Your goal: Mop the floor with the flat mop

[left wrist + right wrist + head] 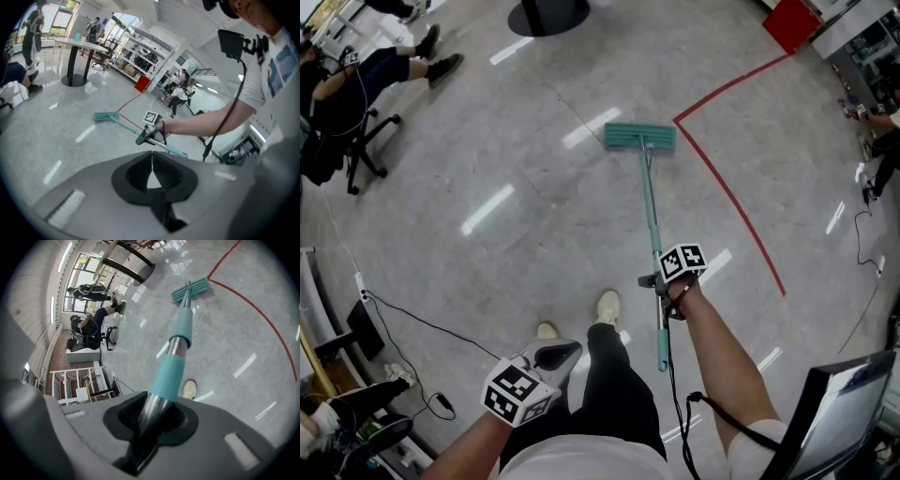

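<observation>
Holding the flat mop [651, 202] in my right gripper [660, 281]: jaws clamped on the bare metal part of the handle [157, 406], with the teal sleeve [174, 366] starting just past them. Left gripper [558, 354] sits at 7 o'clock in the head view, jaws pressed together with nothing between them, well apart from the mop. Mop head [639, 137] lies flat on the grey floor [534, 234] at 12 o'clock, its right end just beside the corner of the red tape line [731, 197]; can't tell if they touch. The handle runs back toward 6 o'clock and ends beside my leg. Seated person [356, 75] at 10 o'clock, black round base [548, 14] at 12.
</observation>
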The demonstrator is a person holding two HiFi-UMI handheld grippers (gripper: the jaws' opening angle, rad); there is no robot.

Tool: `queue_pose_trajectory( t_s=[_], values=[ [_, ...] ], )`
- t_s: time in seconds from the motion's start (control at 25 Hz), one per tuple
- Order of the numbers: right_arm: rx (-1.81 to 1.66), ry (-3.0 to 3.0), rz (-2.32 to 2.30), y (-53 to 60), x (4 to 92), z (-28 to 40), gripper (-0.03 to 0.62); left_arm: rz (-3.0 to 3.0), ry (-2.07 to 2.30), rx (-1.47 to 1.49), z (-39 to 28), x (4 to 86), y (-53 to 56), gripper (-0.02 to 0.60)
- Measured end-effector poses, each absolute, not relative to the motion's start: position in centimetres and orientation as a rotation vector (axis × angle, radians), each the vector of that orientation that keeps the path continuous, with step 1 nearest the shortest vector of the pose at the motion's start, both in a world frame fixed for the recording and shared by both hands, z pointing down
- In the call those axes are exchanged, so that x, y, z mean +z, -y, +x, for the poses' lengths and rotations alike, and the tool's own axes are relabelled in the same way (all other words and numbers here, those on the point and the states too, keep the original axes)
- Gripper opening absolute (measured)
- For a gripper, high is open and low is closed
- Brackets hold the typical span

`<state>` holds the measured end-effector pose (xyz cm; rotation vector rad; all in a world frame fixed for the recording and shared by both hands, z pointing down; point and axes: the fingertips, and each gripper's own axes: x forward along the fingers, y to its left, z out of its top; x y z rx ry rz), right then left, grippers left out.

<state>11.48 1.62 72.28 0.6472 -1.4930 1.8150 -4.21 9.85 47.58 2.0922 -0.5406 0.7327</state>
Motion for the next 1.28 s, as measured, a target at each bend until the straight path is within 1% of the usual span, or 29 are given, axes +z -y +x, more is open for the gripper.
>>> queue_pose_trajectory(
  t_s=[0.28, 0.72, 0.92, 1.28],
  values=[
    [1.852, 1.467, 0.631, -12.0, 70.1, 9.0, 0.069, 2.143, 0.488, 0.727, -5.2, 46.9, -12.3, 0.008],
    [1.893, 1.428, 0.598, -25.2, 68.4, 4.3, 0.069, 2.152, 0.461, 0.746, -9.5, 47.0, -17.4, 0.008],
    [1.872, 1.417, 0.583, -27.9, 69.2, 3.0, 0.069, 2.154, 0.46, 0.746, -11.0, 47.3, -18.8, 0.008],
    [1.913, 1.381, 0.58, -26.5, 72.6, 1.4, 0.068, 2.15, 0.462, 0.768, -12.1, 47.3, -19.7, 0.008]
  ],
)
